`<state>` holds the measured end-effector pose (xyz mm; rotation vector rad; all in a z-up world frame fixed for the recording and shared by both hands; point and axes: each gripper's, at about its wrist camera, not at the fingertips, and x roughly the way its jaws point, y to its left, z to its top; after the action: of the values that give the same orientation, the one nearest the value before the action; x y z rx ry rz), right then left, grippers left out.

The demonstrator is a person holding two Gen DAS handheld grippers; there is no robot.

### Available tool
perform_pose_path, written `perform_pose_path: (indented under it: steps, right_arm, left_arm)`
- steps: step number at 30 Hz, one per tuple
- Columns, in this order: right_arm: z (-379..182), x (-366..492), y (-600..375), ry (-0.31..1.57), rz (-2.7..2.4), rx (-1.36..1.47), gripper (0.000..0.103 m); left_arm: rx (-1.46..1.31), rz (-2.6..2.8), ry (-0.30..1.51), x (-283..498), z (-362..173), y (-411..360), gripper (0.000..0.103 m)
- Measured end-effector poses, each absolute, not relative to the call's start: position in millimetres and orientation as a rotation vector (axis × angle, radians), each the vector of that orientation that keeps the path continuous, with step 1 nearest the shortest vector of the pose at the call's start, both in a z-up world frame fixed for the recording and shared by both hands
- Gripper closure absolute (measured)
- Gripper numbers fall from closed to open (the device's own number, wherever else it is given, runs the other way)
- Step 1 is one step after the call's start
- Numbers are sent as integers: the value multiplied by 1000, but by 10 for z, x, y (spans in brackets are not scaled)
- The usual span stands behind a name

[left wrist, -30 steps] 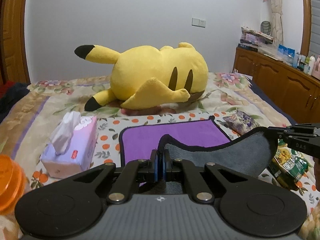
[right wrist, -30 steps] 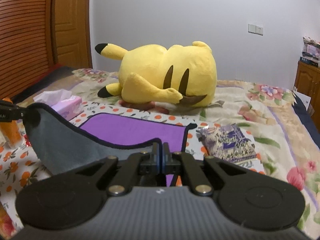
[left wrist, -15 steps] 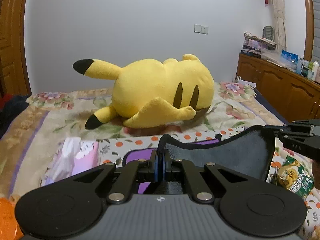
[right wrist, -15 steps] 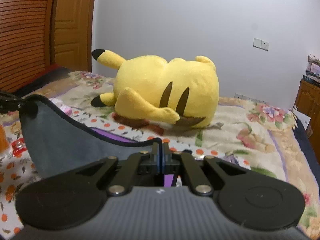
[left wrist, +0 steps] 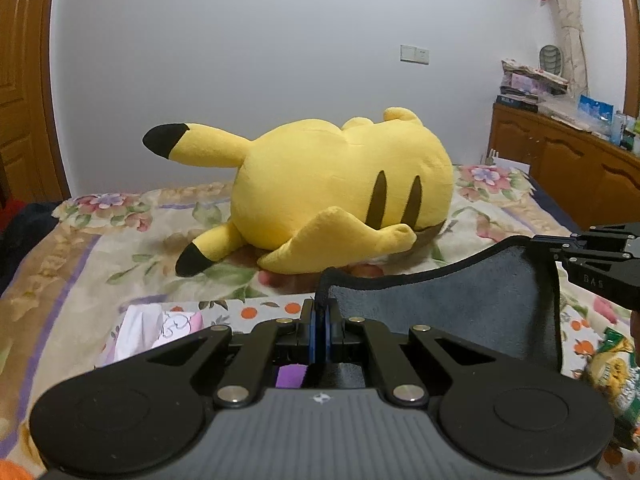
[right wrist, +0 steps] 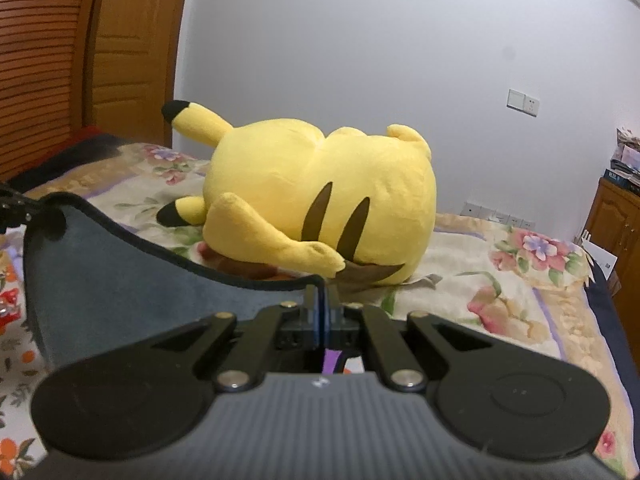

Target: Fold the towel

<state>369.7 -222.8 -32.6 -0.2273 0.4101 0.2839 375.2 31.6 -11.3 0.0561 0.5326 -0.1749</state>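
Observation:
The towel (left wrist: 460,312) is grey on the side facing me, with a black hem and a purple other side; a purple sliver shows below the fingers. My left gripper (left wrist: 320,312) is shut on one of its corners. My right gripper (right wrist: 320,304) is shut on another corner, and the towel (right wrist: 120,292) hangs stretched between the two, lifted above the bed. The right gripper also shows at the right edge of the left wrist view (left wrist: 560,252). The rest of the towel is hidden behind the gripper bodies.
A big yellow plush toy (left wrist: 340,200) lies on the flowered bedspread (left wrist: 120,248) just beyond the towel. A pink tissue box (left wrist: 160,328) sits at the left, a snack bag (left wrist: 612,372) at the right. A wooden cabinet (left wrist: 568,172) lines the right wall.
Both grippers have lifted the towel's held edge and carried it forward toward the plush toy. The purple part lying on the bed has dropped out of view.

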Motion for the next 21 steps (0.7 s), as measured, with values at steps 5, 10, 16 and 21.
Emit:
perform_pose_path:
  steps: [5,10,16,21]
  right_arm:
    - [-369,3845,-2198,400,274,-247,100]
    - [-446,4002,-2148,404,266,-268,100]
    - [-604,4179,-2106,444,247,-258,100]
    - [-751,4252,-2038,478,239,-289,100]
  left_arm:
    - [64,-144,517,3887,-160,314,98]
    - [62,-108,515,4049,-228,307,98]
    - [86,-83,527,4236,-396,255,98]
    - [91,-58,548,4345,-589,238,98]
